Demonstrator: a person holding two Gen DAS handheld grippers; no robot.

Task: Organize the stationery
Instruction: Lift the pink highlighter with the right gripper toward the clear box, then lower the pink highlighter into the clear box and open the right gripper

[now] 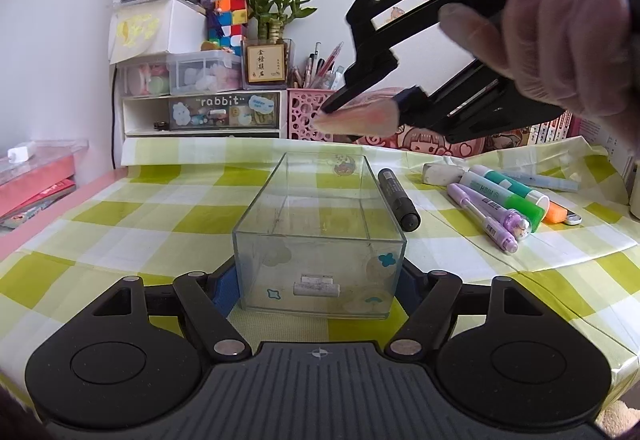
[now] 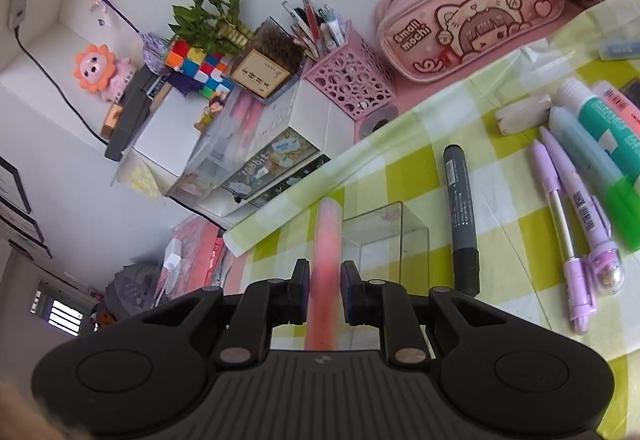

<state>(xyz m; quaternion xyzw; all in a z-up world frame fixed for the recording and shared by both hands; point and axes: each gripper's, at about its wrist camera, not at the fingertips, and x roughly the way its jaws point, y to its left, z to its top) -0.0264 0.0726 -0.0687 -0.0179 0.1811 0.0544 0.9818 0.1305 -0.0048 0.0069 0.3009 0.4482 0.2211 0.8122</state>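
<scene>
A clear plastic box (image 1: 320, 224) stands on the green checked cloth, and my left gripper (image 1: 320, 280) is shut on its near end. The box shows in the right wrist view too (image 2: 386, 240). My right gripper (image 2: 325, 290) is shut on a pink highlighter (image 2: 326, 252) and holds it in the air above the box's far end; the highlighter shows in the left wrist view (image 1: 356, 118) with the right gripper (image 1: 362, 108) around it. A black marker (image 1: 398, 198) lies just right of the box. Purple pens (image 1: 486, 214), a green glue stick (image 1: 508, 192) and an eraser (image 1: 442, 173) lie farther right.
A pink mesh pen holder (image 1: 308, 112), drawer units (image 1: 200, 112) and a plant (image 1: 272, 20) stand along the back wall. A pink pencil case (image 2: 472, 12) lies behind the loose pens. Pink books (image 1: 36, 180) sit at the left edge.
</scene>
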